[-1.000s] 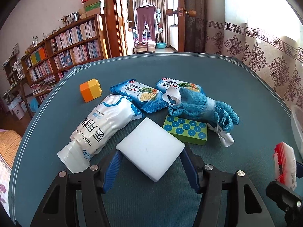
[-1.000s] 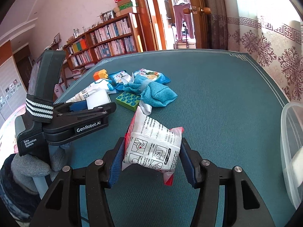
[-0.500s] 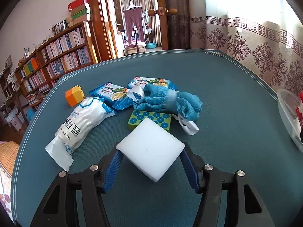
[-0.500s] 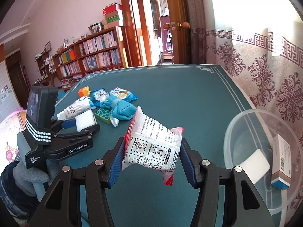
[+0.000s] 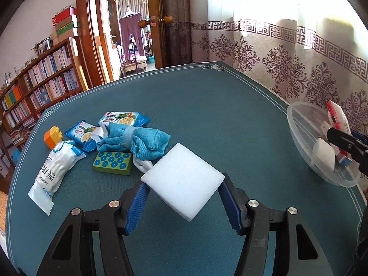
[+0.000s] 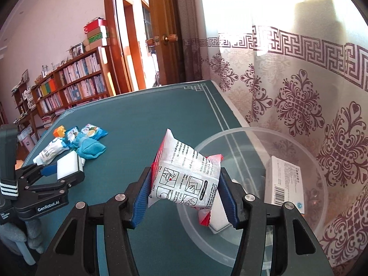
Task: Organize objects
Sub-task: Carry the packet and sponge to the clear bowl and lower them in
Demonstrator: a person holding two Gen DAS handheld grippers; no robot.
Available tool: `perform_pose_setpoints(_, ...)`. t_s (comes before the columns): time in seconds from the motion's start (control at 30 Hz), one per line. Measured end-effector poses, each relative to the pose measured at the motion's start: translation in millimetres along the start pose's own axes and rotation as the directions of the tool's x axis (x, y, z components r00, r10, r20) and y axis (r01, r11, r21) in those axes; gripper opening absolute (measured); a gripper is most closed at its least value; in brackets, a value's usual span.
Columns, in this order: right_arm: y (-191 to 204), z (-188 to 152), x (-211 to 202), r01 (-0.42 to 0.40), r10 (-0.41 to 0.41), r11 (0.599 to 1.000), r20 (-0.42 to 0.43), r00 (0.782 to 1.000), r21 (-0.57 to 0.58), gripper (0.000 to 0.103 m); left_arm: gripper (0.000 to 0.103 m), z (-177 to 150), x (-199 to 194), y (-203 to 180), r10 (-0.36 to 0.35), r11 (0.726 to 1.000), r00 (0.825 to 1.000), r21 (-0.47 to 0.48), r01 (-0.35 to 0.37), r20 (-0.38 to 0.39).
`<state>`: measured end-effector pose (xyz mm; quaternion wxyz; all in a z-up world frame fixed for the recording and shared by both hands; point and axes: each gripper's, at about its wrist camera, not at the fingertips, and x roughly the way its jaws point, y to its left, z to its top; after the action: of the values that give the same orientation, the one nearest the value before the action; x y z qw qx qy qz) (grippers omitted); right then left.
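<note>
My left gripper [image 5: 184,197] is shut on a white sponge block [image 5: 182,180], held above the teal table. My right gripper [image 6: 185,191] is shut on a white and red printed packet [image 6: 186,177], held over the near rim of a clear plastic bowl [image 6: 296,253] at the table's right edge. The bowl holds a white box [image 6: 285,184] and a white block [image 5: 324,153]. In the left wrist view the bowl [image 5: 299,135] and the right gripper with the packet [image 5: 338,115] show at far right. The left gripper [image 6: 66,172] also shows in the right wrist view.
On the left of the table [image 5: 218,105] lie a blue towel [image 5: 138,140], a green dotted sponge [image 5: 113,163], two blue snack packs [image 5: 124,120], a white medical bag [image 5: 55,168] and an orange-yellow block [image 5: 53,136]. A patterned curtain [image 6: 299,87] hangs beside the bowl.
Both grippers have swung right with their loads. The bowl has come into the left wrist view, and the right gripper's packet has moved from over the table to over the bowl's rim.
</note>
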<state>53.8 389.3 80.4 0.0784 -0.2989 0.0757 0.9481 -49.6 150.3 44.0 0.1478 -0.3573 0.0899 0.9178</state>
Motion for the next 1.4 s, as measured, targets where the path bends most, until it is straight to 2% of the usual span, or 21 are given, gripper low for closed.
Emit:
perform_pose_setpoints(0.23, -27.6, -7.3, 19.5, 0.047, -0.046, 0.998, -0.039, 0.998, 0.031, 0.057, 0.064, 9.5, -2.1, -28.6, -0.040, 0.998, 0.999, 0.052, 0.039, 0.012)
perform_pose_setpoints(0.57, -44.4, -10.7, 38.2, 0.066, -0.063, 0.997, -0.065, 0.996, 0.045, 0.057, 0.064, 14.1, 0.3, -46.7, -0.056, 0.995, 0.998, 0.079, 0.055, 0.011)
perform_pose_setpoints(0.83, -46.2, -11.0, 38.7, 0.043, -0.039, 0.998, -0.068, 0.997, 0.052, 0.057, 0.064, 16.3, 0.2, -53.9, -0.059, 0.994, 0.998, 0.088, 0.058, 0.012)
perform_pose_setpoints(1.03, -48.4, -10.2, 37.8, 0.022, -0.015, 0.996, -0.078, 0.997, 0.082, 0.064, 0.064, 21.1, 1.0, -58.3, -0.069, 0.993, 0.997, 0.092, 0.068, 0.013)
perform_pose_setpoints(1.23, -54.7, -11.7, 24.7, 0.049, -0.044, 0.996, -0.065, 0.997, 0.070, 0.064, 0.064, 29.0, -1.4, -75.3, -0.089, 0.988, 0.996, 0.127, 0.085, 0.026)
perform_pose_setpoints(1.4, -69.8, -21.5, 21.3, 0.101, -0.093, 0.991, -0.097, 0.991, 0.084, 0.064, 0.064, 36.2, -0.9, -94.5, -0.118, 0.981, 0.993, 0.158, 0.112, 0.029)
